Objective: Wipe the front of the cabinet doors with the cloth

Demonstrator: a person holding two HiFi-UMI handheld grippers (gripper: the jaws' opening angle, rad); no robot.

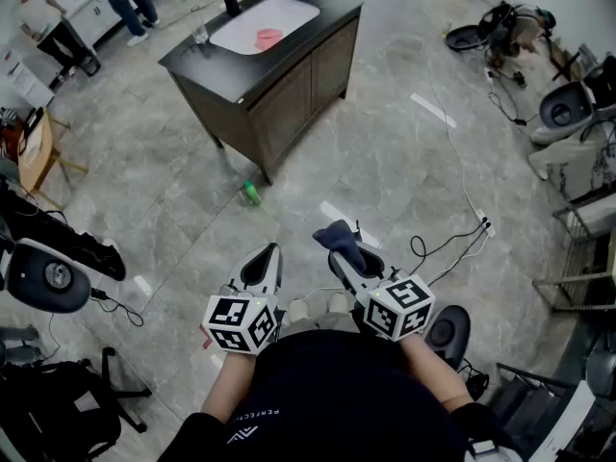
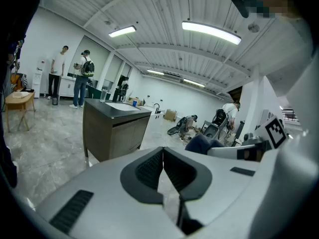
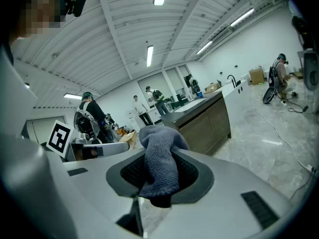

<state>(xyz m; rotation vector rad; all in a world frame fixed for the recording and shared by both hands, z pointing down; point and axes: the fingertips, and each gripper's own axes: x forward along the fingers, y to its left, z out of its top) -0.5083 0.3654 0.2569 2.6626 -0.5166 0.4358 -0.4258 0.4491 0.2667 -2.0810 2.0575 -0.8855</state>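
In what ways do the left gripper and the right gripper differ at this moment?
The right gripper clamps a grey-blue cloth; the left gripper holds nothing. The left gripper's jaws meet at their tips, while the right gripper's jaws are kept apart by the cloth. Both point toward the dark cabinet, well short of its doors.

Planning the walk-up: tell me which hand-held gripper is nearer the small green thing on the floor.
Left. The left hand-held gripper sits just below the green thing; the right hand-held gripper, holding the cloth, is off to its lower right.
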